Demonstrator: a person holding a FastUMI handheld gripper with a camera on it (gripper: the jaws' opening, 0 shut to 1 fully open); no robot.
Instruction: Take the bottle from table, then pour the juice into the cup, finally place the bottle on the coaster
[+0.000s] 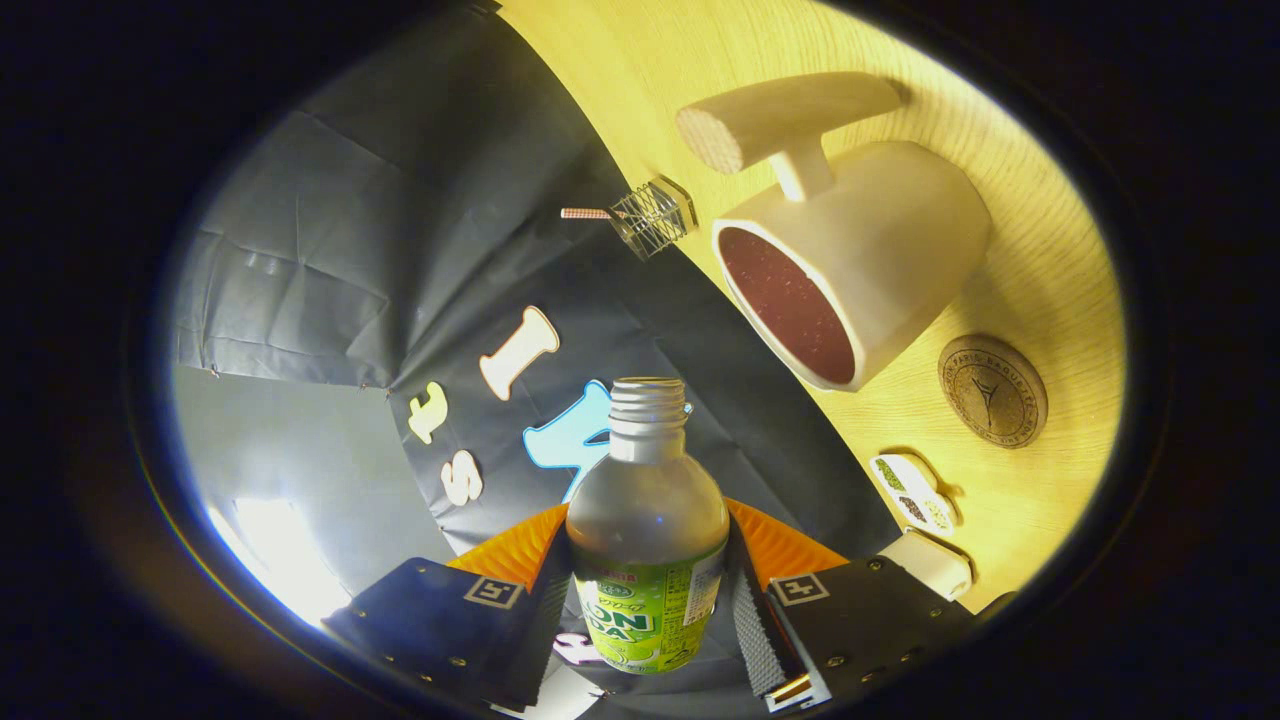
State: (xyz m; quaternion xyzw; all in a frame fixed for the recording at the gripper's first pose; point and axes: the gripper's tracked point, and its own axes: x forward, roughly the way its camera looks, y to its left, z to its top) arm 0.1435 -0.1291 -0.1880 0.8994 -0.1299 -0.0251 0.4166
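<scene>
My gripper (648, 590) is shut on a clear plastic bottle (648, 520) with a green label and no cap; both fingers press on its sides. The whole view is rolled over, so the wooden table (1040, 260) stands steeply to one side. Beyond the bottle's open neck stands a white cup (880, 250) with a thick straight handle, its mouth facing me and filled with dark red juice (790, 305). The bottle looks nearly empty. A round dark cork coaster (992, 391) lies on the table just past the cup's base.
A small wire holder with a stick (650, 215) stands by the table's far edge near the booth cloth. Two small white items (912, 490) lie on the table between the coaster and my fingers.
</scene>
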